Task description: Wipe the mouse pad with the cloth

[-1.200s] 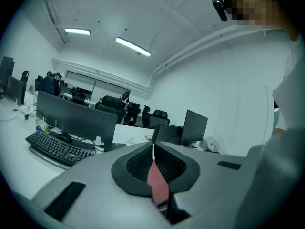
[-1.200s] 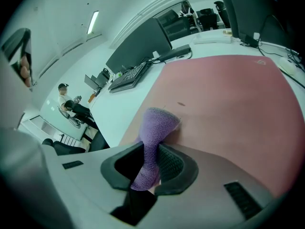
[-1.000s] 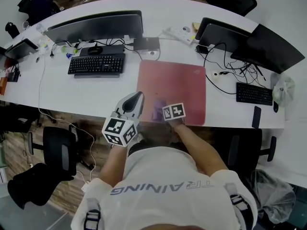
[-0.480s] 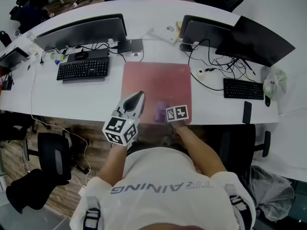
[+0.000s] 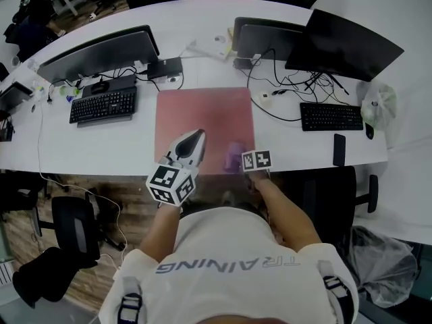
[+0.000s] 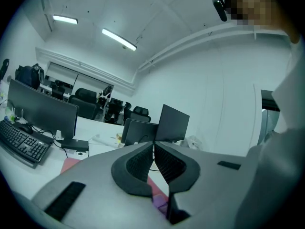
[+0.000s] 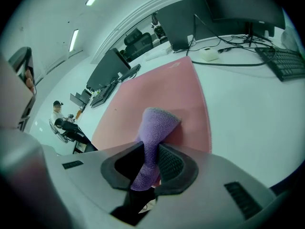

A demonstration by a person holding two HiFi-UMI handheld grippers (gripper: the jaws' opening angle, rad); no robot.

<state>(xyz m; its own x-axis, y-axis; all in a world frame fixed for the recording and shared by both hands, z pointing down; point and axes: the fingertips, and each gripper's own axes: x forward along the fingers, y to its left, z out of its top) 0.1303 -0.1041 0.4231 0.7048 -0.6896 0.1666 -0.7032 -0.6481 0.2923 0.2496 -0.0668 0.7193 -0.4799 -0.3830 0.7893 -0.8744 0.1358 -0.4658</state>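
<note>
The right tool [image 7: 150, 163] pinches the purple cloth [image 7: 155, 125] by its middle. The cloth's free end is bunched over the near right part of the pink pad [image 7: 157, 87], which lies flat on the white worktop [image 5: 101, 144]. The left tool [image 6: 153, 150], pressed together on nothing, hovers by the pad's near edge. To wipe well, I'd lower the cloth until it spreads on the pad, grip firmly, and sweep in overlapping strokes.

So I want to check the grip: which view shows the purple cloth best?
The right gripper view: the purple cloth is pinched in the jaws of the right gripper, its free end over the mouse pad. The head view shows it only as a small purple patch; the left gripper view, a sliver near the bottom.
</note>
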